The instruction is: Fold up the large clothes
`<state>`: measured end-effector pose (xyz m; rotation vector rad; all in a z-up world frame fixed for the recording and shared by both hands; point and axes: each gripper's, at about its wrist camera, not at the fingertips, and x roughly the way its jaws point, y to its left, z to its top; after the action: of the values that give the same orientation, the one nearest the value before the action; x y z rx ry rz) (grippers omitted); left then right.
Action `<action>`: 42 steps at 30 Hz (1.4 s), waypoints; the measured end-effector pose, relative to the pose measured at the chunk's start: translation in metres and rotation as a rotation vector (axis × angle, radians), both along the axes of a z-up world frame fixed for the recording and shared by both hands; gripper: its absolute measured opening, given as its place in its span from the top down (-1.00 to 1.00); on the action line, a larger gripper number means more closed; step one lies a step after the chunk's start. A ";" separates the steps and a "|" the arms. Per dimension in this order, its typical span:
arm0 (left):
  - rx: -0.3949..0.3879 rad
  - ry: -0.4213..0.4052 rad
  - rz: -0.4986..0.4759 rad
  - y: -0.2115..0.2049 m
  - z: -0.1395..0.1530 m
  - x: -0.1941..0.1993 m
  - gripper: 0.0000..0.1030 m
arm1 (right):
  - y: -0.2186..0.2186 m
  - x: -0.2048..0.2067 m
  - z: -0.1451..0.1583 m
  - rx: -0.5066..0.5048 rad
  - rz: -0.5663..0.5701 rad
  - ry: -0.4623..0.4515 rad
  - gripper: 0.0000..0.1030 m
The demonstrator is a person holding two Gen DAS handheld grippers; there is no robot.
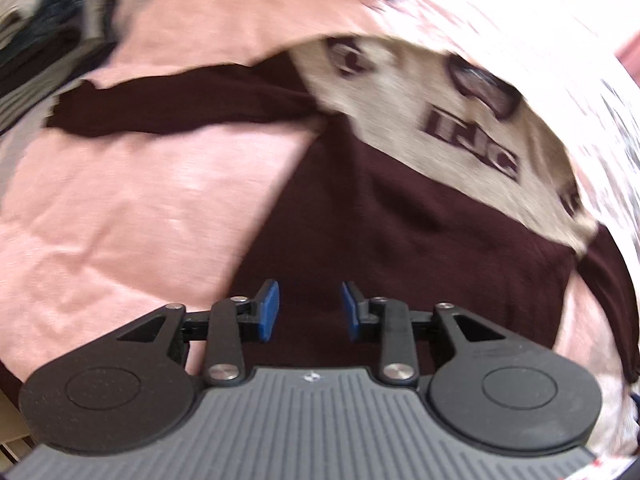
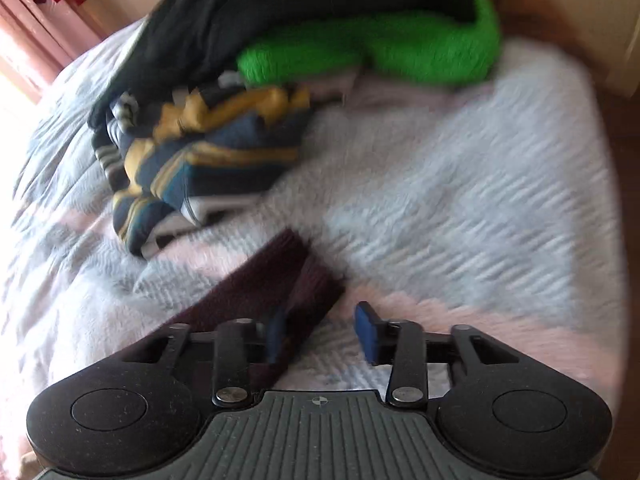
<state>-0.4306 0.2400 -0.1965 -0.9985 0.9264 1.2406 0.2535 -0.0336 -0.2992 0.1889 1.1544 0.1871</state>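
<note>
- Hovering your left gripper (image 1: 309,309) over the maroon sweater (image 1: 400,240) on the pink blanket (image 1: 120,208), jaws apart, empty.
- Your right gripper (image 2: 322,334): jaws apart, maroon cuff (image 2: 280,276) by its left pad, not pinched.

One maroon sweater (image 1: 400,240), two tools, left (image 1: 309,312) and right (image 2: 324,334), one green garment (image 2: 380,48), one striped garment (image 2: 200,152)
</note>
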 end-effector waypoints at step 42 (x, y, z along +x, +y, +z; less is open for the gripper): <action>0.239 0.262 0.395 0.160 -0.081 -0.295 0.48 | 0.160 -0.364 0.024 -0.096 0.625 0.096 0.21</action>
<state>-0.7251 0.3999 -0.2772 -0.8640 0.7750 1.8039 -0.1105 0.1266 -0.2748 -0.2580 1.2882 0.6773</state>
